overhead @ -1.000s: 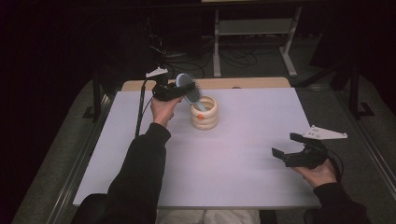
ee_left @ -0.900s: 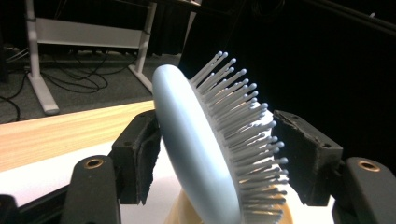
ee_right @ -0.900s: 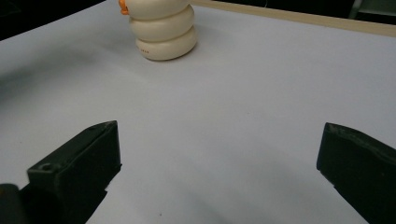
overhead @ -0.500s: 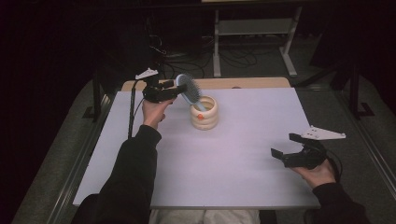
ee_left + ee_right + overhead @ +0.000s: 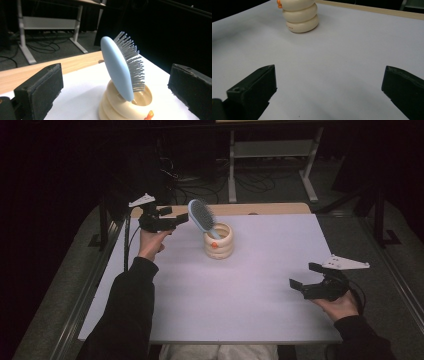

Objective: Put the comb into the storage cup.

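A light-blue hairbrush [image 5: 201, 216] with grey bristles stands tilted, handle down, in a cream ringed holder [image 5: 218, 241] at the back middle of the white table [image 5: 250, 305]. My left gripper [image 5: 174, 216] hovers open just left of the brush, apart from it. In the left gripper view the brush [image 5: 117, 62] and the holder [image 5: 117, 107] sit between the wide-apart jaws, and my left gripper [image 5: 117, 75] holds nothing. My right gripper [image 5: 305, 275] is open and empty low over the table's right front. In the right gripper view my right gripper [image 5: 328, 82] faces the holder [image 5: 300, 16] across bare table.
A small orange piece [image 5: 149, 115] sticks out of the holder's side. A wooden strip [image 5: 270, 208] runs along the table's far edge. Beyond it a metal table frame [image 5: 272, 150] and cables lie on the dark floor.
My left gripper has let go of the brush and drawn back to the left. The brush stays leaning in the holder. The right gripper has hardly moved.
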A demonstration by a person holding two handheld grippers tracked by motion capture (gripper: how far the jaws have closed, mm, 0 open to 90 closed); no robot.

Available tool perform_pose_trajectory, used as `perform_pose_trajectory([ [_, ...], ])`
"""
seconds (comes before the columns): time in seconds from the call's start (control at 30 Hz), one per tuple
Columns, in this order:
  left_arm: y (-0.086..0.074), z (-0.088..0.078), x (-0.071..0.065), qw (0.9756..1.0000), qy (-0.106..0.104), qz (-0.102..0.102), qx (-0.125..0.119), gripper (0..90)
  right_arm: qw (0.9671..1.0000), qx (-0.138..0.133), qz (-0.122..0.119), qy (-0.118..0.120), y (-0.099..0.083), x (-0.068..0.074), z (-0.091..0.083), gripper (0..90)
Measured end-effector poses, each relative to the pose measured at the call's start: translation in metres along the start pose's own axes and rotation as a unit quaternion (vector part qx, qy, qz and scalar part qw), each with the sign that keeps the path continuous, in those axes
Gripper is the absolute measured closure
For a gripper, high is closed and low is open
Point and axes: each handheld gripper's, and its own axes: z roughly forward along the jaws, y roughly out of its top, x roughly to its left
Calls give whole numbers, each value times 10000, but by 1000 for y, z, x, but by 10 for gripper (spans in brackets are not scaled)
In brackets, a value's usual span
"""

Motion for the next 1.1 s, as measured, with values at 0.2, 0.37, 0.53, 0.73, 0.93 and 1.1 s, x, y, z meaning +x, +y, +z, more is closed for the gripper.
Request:
perform_pose_trajectory([
  [0.2, 0, -22, 3, 9999, 78, 87, -80, 0, 10000, 21, -32, 11, 0, 1, 2, 0],
  [0.37, -4, -37, 9, 9998, 141, 132, -72, 0, 10000, 28, -65, -3, 1, 2, 2, 0],
  [0.53, -9, -50, 12, 9995, 226, 184, -82, 0, 10000, 10, -50, 13, 1, 2, 1, 0],
  [0.73, -16, -64, 12, 9991, 279, 318, -55, 0, 10000, 5, -19, 14, 1, 2, 1, 0],
  [0.93, -21, -75, 13, 9989, 332, 340, -15, 0, 10000, 13, -7, 24, 1, 2, 1, 0],
  [1.1, -27, -84, 16, 9988, 375, 323, 20, 0, 10000, 17, 11, 36, 0, 2, 1, 0],
])
